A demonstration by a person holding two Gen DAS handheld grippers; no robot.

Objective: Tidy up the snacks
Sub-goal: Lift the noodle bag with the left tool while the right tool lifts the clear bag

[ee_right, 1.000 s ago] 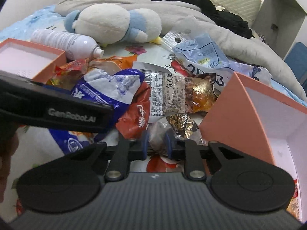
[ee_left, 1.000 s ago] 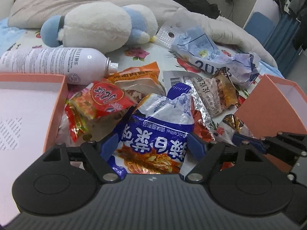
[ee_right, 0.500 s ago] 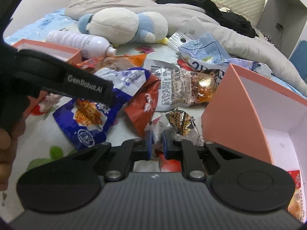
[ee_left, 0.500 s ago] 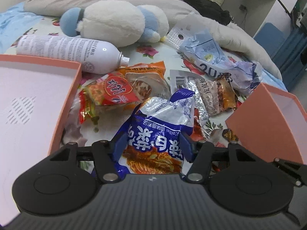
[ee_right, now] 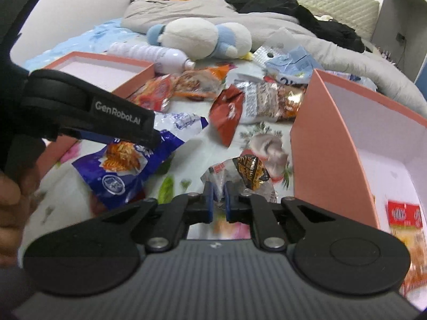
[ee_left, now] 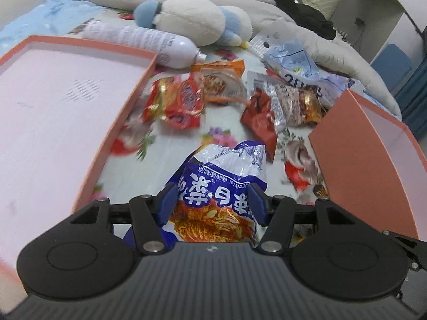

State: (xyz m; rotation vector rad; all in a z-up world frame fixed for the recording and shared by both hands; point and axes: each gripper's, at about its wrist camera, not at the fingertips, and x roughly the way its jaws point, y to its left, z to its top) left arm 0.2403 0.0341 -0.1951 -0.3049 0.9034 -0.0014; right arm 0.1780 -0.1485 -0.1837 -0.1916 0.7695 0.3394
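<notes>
Each tool is clamped on a snack — the left tool (ee_left: pixel 210 205) on the blue noodle packet (ee_left: pixel 221 186), the right tool (ee_right: pixel 218 200) on a small clear packet (ee_right: pixel 240 173) — both lifted off the bed between the pink boxes (ee_right: pixel 320 138), presumably for boxing.

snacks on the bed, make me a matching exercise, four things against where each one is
Things:
1. blue noodle pack
2. small clear packet
3. white bottle
4. red packet

Places:
a. inside the right-hand box
b. between the right gripper fingers
c. beside the plush toy
d. between the left gripper fingers

Pairs: 1-d, 2-b, 3-c, 4-a
</notes>
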